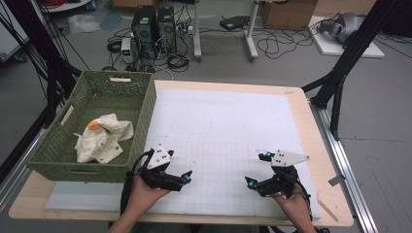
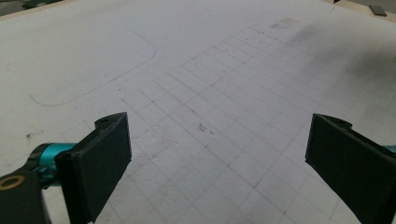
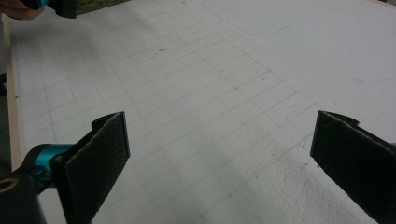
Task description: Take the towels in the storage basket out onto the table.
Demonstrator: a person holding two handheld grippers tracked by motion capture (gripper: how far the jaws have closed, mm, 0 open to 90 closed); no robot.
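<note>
High view shows the left gripper (image 1: 187, 177) and the right gripper (image 1: 249, 183) resting low over the near edge of the white gridded foam mat (image 1: 223, 126), both with jaws spread wide and nothing between them. In the left gripper view, the two black pads (image 2: 100, 158) frame bare grid lines; in the right gripper view the felt-faced pads (image 3: 95, 156) do the same, and the other hand's gripper tip (image 3: 58, 7) peeks in at the top corner.

The crumpled cream cloth with an orange patch (image 1: 103, 137) lies inside the green woven rectangular basket (image 1: 145, 104), which sits on the left part of the light wooden table (image 1: 311, 141), touching the mat's left edge. The left gripper is just beside the basket's near right corner; the right gripper is well apart from it.

Judging by this layout, the work appears to concern the cloth, and both hands look idle (either about to start or already finished). If the cloth is to be fetched, the left gripper should rise over the basket wall rather than push through it, come down from above and pinch a raised fold.

The wall is the only obstacle; the mat itself is bare. Computer towers (image 1: 154, 26) and cables on the floor beyond stay out of reach.
</note>
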